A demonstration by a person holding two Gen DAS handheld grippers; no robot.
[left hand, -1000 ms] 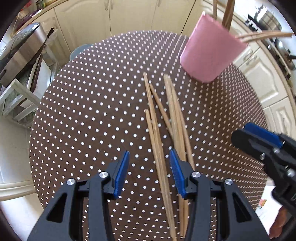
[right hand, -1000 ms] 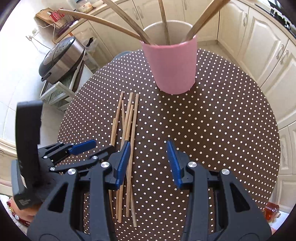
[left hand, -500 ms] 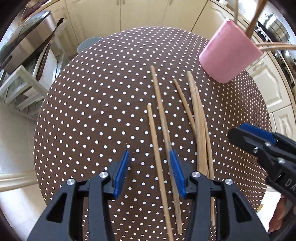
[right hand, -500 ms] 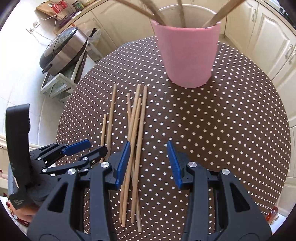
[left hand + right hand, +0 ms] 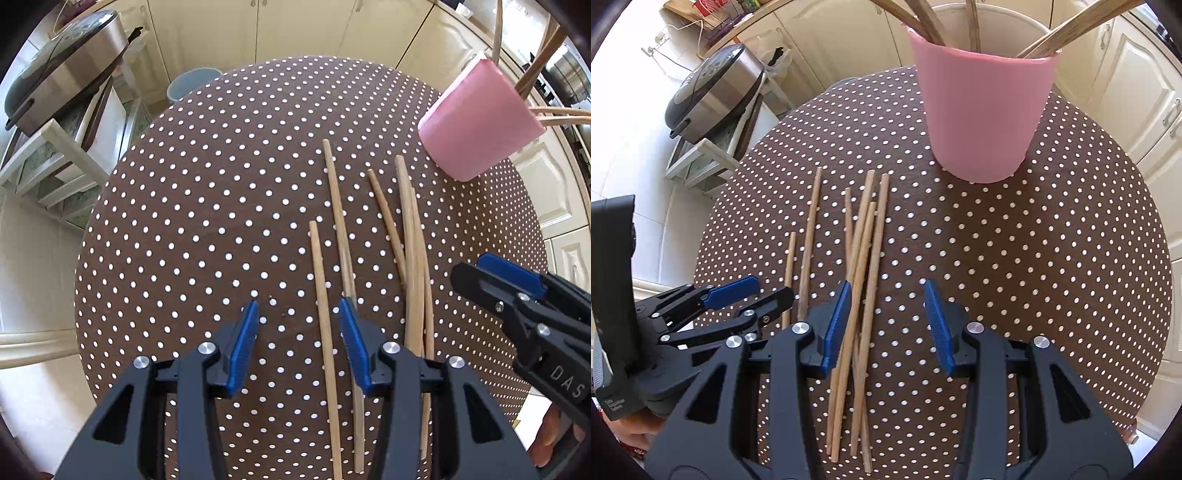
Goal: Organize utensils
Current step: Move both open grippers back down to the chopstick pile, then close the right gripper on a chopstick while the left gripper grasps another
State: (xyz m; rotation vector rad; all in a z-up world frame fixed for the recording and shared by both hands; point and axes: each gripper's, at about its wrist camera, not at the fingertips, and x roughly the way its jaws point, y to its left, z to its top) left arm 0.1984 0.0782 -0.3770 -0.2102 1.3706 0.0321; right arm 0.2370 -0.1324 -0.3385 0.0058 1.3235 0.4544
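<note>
Chopsticks (image 5: 325, 302) between wide-open, seemingly empty left tongs (image 5: 298, 334)

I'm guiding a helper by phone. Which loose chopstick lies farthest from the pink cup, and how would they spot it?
Start at the pink cup on the round dotted table, then move to the loose chopsticks fanned out in front of it. The outermost chopstick lies alone at the far edge of the group, beside the left hand-held gripper. It touches no other stick, and its tip stops shortest of the cup.

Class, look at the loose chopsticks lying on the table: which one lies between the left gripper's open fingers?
The leftmost chopstick, lying alone and starting lowest; it runs between the left gripper fingers. Its neighbour passes under the right-hand finger; the rest cross in a bundle.
</note>
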